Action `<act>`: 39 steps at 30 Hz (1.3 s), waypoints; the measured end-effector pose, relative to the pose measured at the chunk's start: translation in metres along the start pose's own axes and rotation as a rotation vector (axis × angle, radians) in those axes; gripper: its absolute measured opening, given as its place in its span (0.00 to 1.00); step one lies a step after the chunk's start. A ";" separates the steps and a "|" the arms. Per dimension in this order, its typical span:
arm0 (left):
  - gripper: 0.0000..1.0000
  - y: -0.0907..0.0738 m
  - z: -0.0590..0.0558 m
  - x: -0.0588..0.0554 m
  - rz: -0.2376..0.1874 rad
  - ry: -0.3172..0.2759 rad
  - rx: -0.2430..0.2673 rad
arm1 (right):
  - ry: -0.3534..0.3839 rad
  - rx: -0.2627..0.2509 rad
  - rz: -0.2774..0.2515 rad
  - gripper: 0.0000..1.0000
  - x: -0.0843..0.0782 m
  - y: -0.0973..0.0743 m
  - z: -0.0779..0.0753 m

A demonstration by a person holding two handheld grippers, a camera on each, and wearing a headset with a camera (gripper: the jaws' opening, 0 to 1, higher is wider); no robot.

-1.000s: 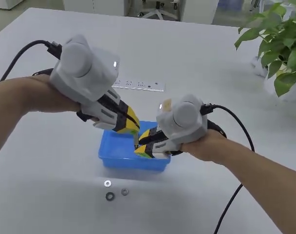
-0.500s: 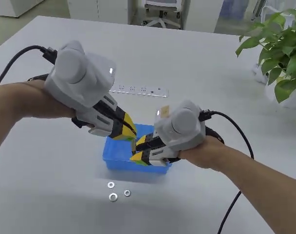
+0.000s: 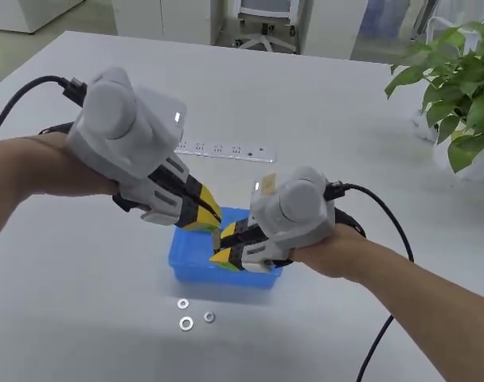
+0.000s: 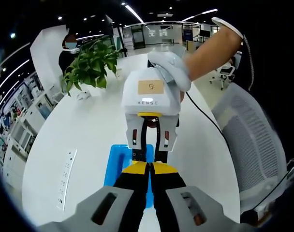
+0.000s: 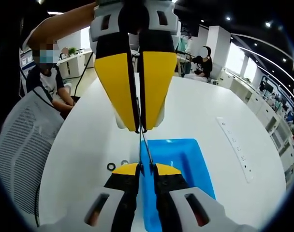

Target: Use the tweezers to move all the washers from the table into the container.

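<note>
The left hand (image 3: pixel 71 163) reaches in from the left and tips the left gripper (image 3: pixel 212 216) down toward the right. The right hand (image 3: pixel 337 243) points the right gripper (image 3: pixel 223 255) leftward. Their tips meet nose to nose above the blue container (image 3: pixel 226 275). Each pair of jaws is pinched closed on the thin tweezers (image 5: pixel 139 140), which run straight from one gripper to the other. Three washers (image 3: pixel 186 323) lie together on the table (image 3: pixel 345 127), just in front of the container.
</note>
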State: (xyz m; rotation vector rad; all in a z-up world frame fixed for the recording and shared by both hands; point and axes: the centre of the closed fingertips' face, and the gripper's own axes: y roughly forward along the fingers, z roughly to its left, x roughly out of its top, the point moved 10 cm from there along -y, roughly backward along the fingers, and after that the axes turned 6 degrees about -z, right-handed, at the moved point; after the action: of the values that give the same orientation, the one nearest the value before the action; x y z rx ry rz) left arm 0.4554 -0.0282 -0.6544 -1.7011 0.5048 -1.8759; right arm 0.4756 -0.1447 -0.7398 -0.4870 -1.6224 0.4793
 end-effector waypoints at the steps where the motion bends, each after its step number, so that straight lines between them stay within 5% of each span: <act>1: 0.05 -0.001 -0.001 0.000 -0.001 0.000 0.000 | -0.001 0.000 0.000 0.14 0.000 0.000 0.001; 20: 0.05 -0.003 -0.025 -0.004 0.007 0.000 -0.001 | -0.014 0.021 0.001 0.13 0.000 0.006 0.024; 39: 0.05 0.012 -0.045 -0.023 0.018 -0.034 -0.040 | 0.011 0.048 0.002 0.13 -0.021 0.021 0.051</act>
State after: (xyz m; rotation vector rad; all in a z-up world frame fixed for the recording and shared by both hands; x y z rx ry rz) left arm 0.4135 -0.0266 -0.6857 -1.7462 0.5458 -1.8326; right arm 0.4273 -0.1407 -0.7744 -0.4544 -1.5966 0.5154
